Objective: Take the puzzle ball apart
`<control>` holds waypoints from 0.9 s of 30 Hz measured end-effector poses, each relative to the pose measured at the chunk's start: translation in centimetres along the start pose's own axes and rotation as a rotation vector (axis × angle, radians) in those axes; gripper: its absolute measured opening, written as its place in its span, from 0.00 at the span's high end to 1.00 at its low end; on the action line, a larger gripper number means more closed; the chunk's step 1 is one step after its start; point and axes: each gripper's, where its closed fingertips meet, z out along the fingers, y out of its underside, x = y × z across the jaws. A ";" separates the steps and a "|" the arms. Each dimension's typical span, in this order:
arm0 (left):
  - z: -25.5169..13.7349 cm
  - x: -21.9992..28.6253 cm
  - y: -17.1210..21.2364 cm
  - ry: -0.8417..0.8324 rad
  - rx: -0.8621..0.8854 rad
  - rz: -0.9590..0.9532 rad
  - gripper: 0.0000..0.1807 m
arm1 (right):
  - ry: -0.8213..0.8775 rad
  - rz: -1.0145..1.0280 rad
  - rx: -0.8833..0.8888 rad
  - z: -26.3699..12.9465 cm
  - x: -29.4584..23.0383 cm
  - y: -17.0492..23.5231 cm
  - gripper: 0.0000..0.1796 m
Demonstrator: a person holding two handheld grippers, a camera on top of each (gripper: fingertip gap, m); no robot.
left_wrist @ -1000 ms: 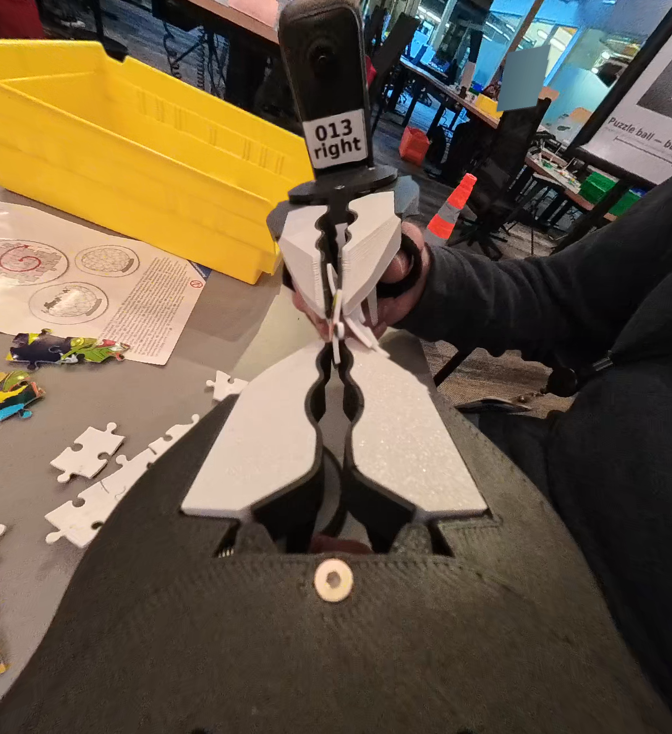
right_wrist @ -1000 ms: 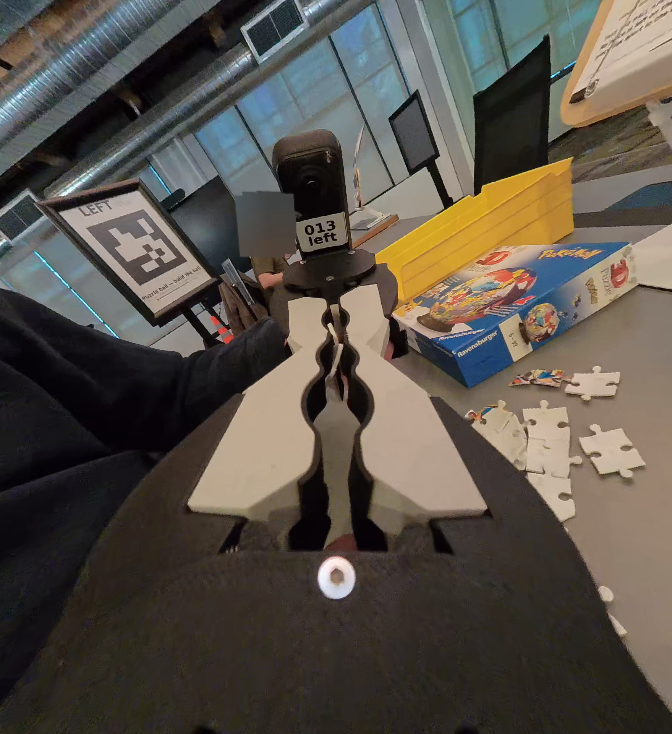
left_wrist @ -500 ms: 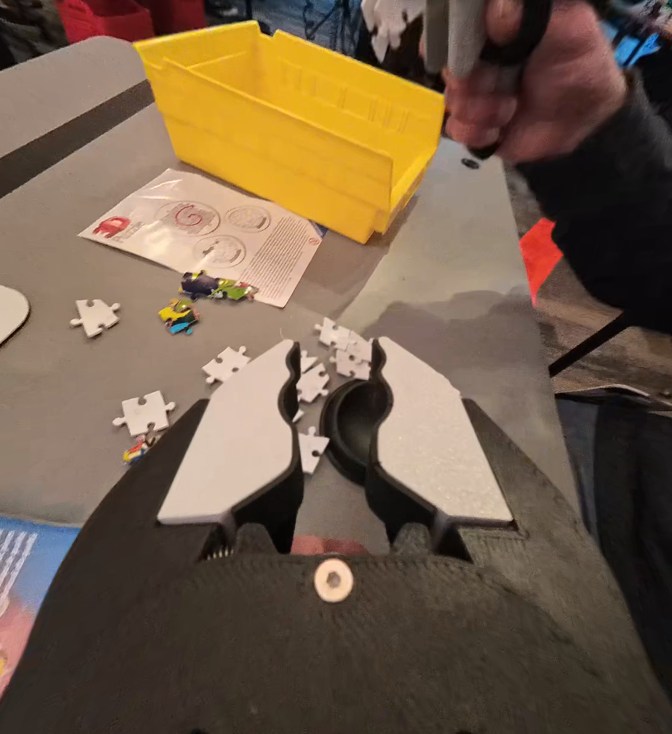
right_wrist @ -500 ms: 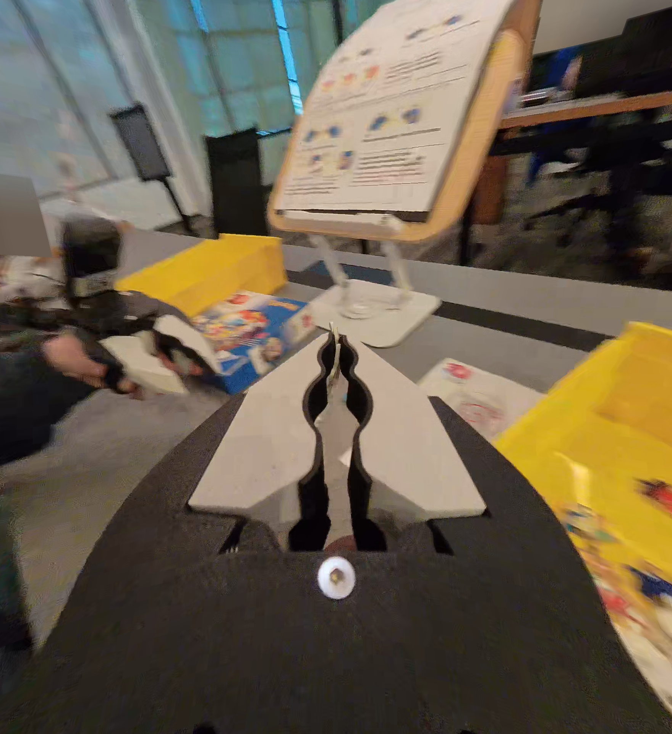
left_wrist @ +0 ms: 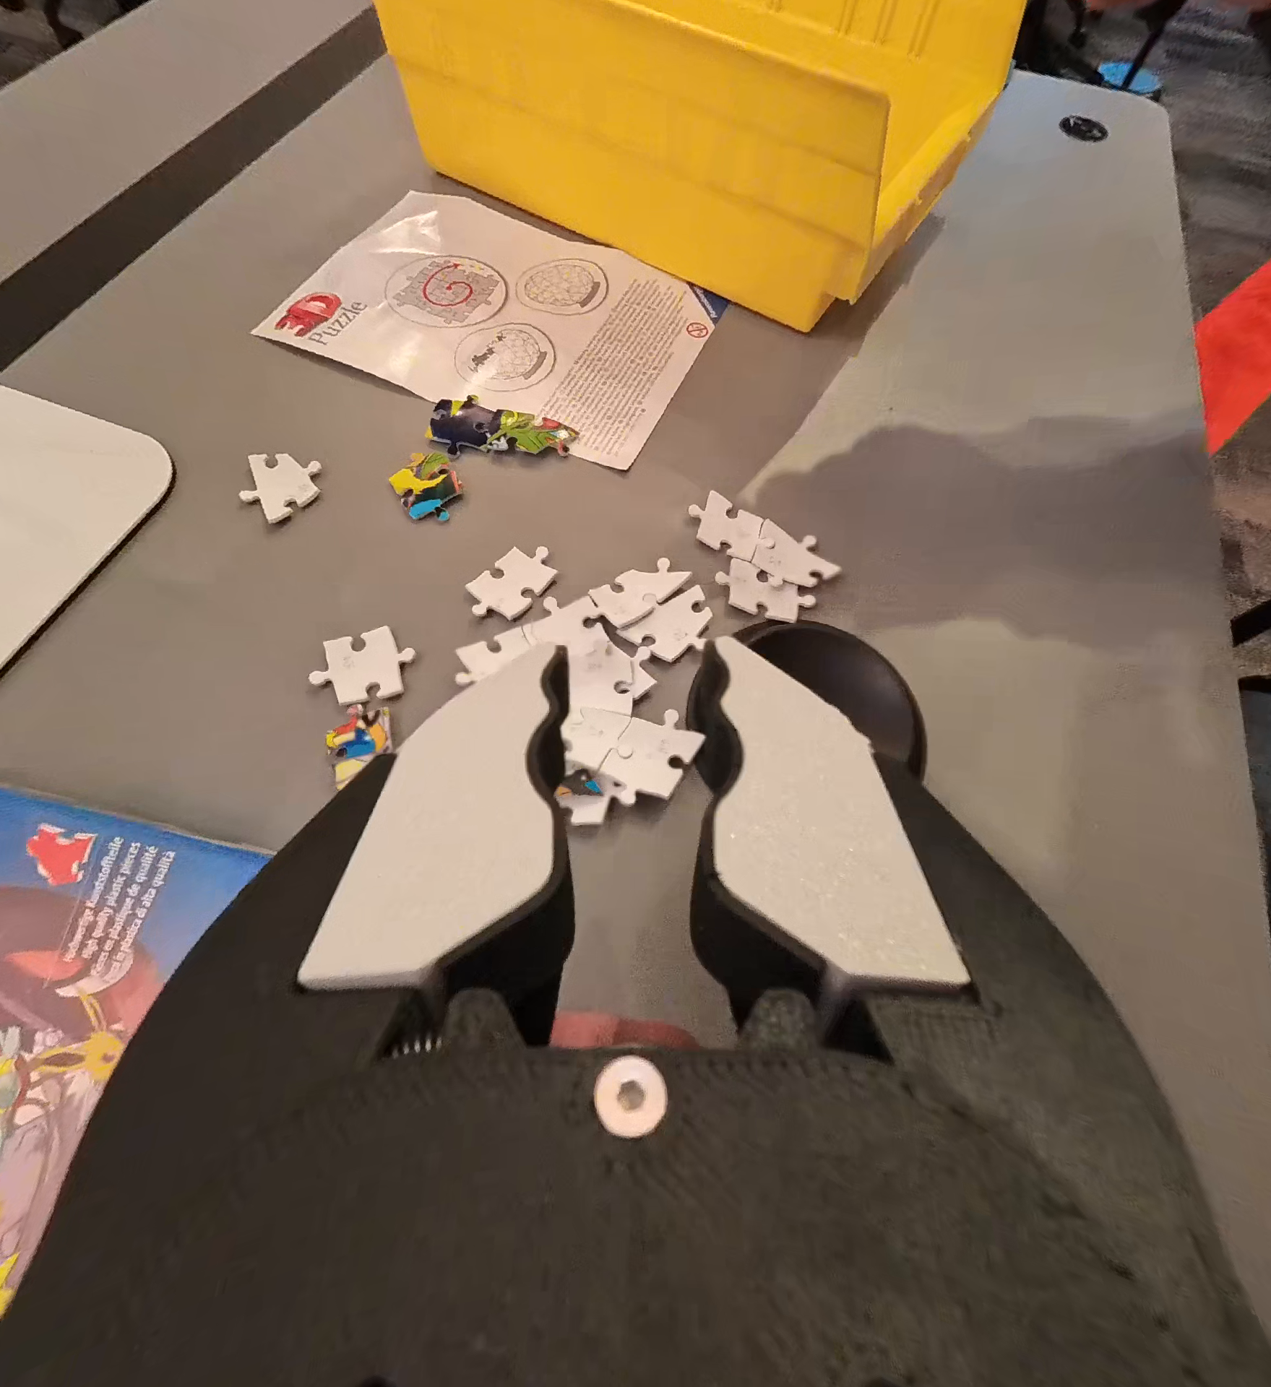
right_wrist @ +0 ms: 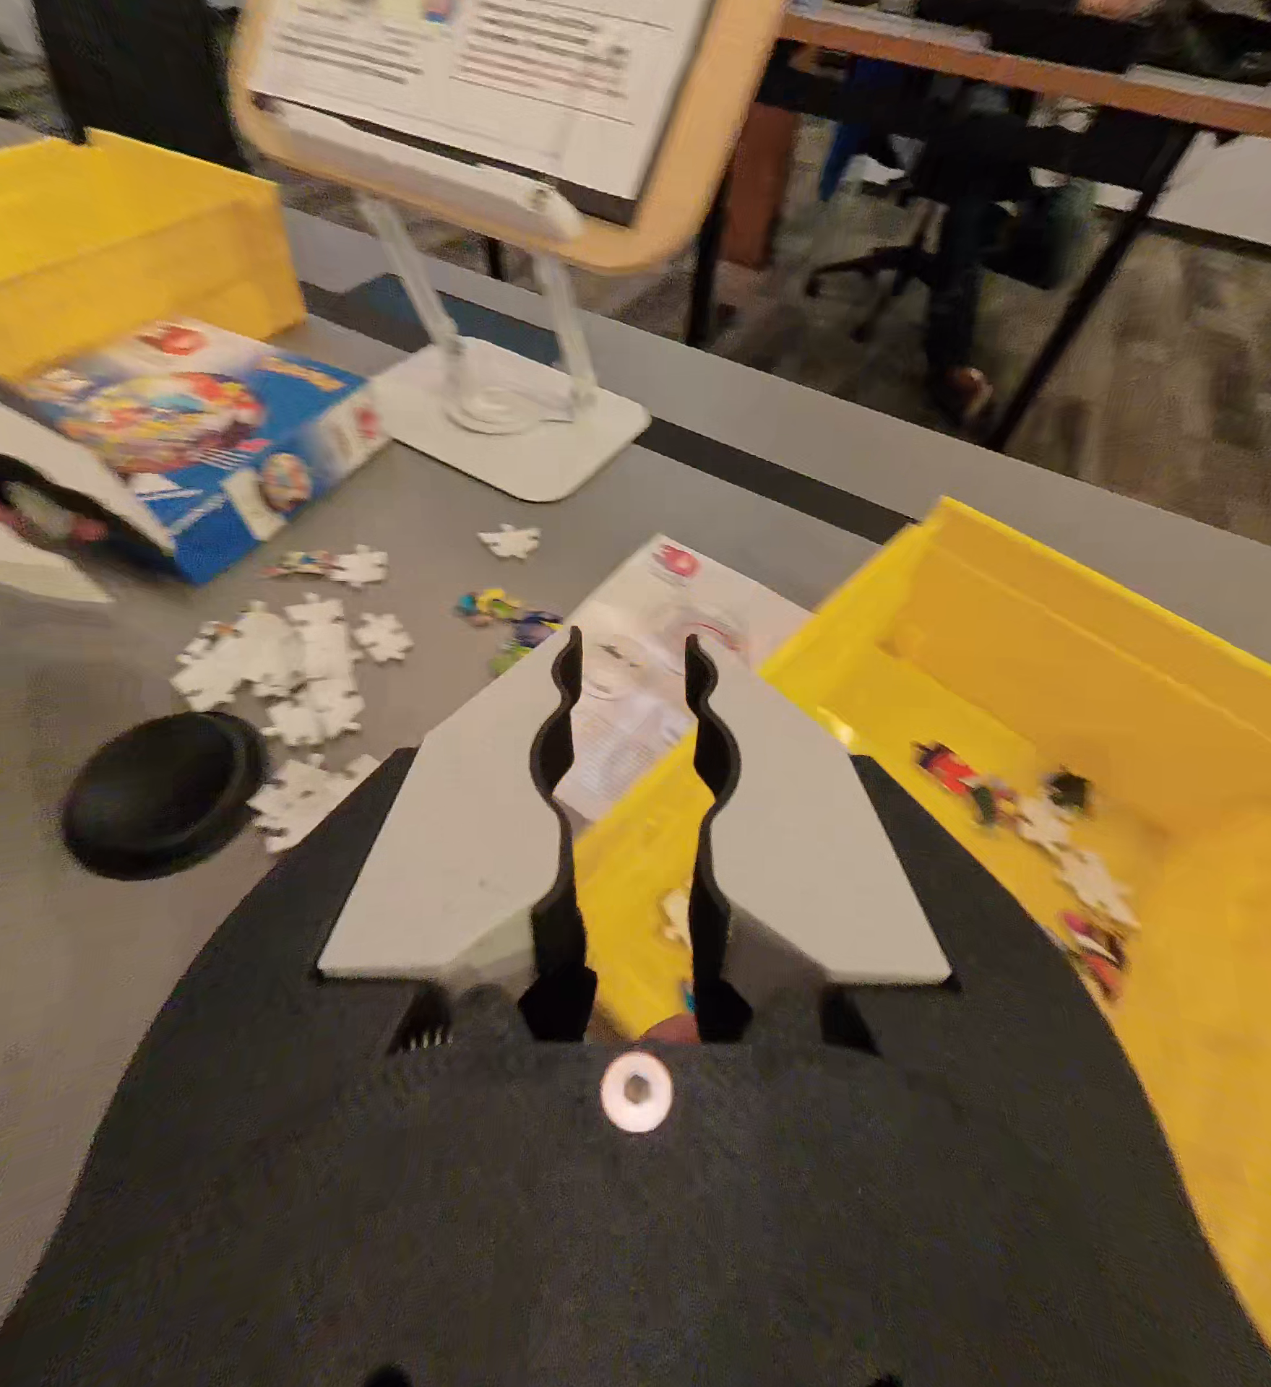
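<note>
My left gripper (left_wrist: 636, 653) is open and empty, low over a loose pile of white, face-down puzzle pieces (left_wrist: 617, 675) on the grey table. The ball's black round stand (left_wrist: 842, 690) lies just right of it. My right gripper (right_wrist: 632, 642) is open and empty above the near wall of a yellow bin (right_wrist: 1067, 675). Several puzzle pieces (right_wrist: 1090, 886) lie inside the bin. In the right wrist view the pile (right_wrist: 294, 675) and the stand (right_wrist: 159, 795) are at the left, and the left gripper's fingers (right_wrist: 39, 458) show at the far left edge.
An instruction sheet (left_wrist: 489, 323) lies by the yellow bin (left_wrist: 692, 150), with a few coloured pieces (left_wrist: 497, 431) at its edge. A blue puzzle box (right_wrist: 204, 428) sits at the left. A tilted sign on a white base (right_wrist: 519, 443) stands behind, next to another yellow bin (right_wrist: 91, 248). Tip to tip, the grippers are about 25 cm apart.
A second ago both grippers were shut on joined pieces held between them. The left one has since swung down over the pile and opened; the right one swung to the yellow bin and opened.
</note>
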 end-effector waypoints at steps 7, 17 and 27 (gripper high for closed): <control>-0.1 0.1 -0.2 -0.024 0.012 0.015 0.82 | -0.025 -0.148 -0.272 12.3 -8.5 5.2 0.76; -0.7 -0.4 0.7 -0.026 0.044 -0.009 0.81 | -0.040 0.025 -0.365 16.6 -6.5 10.4 0.89; -0.4 -2.5 -4.1 -0.377 0.112 0.421 0.75 | -0.537 0.121 -0.208 9.9 -15.7 3.1 0.89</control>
